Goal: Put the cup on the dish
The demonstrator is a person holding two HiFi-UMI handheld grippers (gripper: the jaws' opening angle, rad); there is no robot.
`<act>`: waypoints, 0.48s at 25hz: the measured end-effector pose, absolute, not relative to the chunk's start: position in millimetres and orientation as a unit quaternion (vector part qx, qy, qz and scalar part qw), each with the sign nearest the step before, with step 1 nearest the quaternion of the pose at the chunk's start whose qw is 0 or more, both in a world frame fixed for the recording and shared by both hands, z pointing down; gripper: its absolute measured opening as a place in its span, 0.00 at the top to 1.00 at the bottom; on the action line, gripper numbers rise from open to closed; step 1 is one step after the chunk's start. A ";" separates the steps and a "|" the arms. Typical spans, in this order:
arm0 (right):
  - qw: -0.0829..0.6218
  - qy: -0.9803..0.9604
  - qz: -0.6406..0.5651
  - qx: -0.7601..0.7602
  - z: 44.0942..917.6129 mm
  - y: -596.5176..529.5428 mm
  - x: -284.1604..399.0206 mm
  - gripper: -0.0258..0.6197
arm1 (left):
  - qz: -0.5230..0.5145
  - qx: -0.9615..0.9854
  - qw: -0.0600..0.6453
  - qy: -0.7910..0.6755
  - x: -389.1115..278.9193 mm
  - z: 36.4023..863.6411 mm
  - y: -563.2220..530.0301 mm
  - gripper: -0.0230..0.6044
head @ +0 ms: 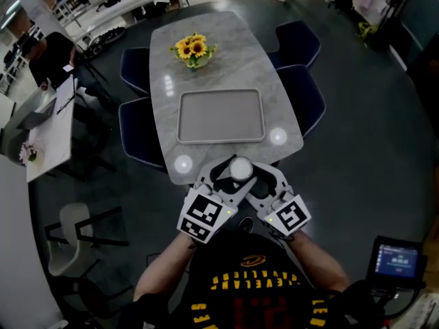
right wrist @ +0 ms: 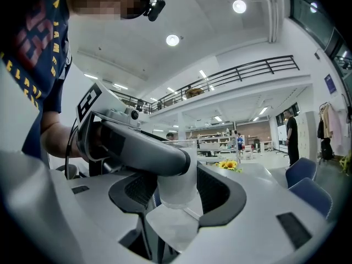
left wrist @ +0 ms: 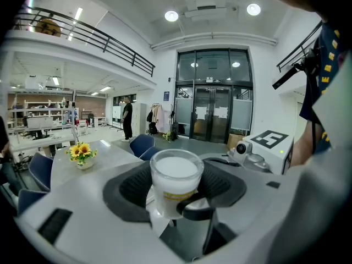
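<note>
Head view: grey tray (head: 221, 116) on marble table (head: 226, 60), dark floor (head: 363, 149).

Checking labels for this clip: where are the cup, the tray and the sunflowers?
cup (head: 240, 168): head view, its white top.
tray (head: 219, 115): head view, bare middle.
sunflowers (head: 193, 48): head view, the blooms.

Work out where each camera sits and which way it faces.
Head view: on the person's head, looking steeply down at the table; shows forearms, left gripper, right gripper, cup.
Left gripper view: on the left gripper, along its jaws toward glass doors; shows right gripper, shirt.
Right gripper view: on the right gripper, toward a mezzanine; shows left gripper, forearm.
Shared: every view shows the cup, between both grippers' jaws, and the sunflowers.
</note>
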State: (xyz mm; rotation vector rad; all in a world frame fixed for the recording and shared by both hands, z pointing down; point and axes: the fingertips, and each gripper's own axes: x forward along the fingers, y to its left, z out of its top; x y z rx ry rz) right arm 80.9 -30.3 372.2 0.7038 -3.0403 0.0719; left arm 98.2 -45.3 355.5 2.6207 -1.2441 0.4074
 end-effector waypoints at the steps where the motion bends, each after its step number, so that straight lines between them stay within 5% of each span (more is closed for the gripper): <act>1: 0.009 -0.974 0.023 0.225 373.7 -31.6 80.2 0.60 | 0.140 0.889 0.106 -0.423 97.6 357.1 -46.7 0.53; 12: 0.021 -0.973 0.022 0.230 398.7 -56.9 51.3 0.60 | 0.141 0.892 0.108 -0.416 68.9 381.3 -71.8 0.53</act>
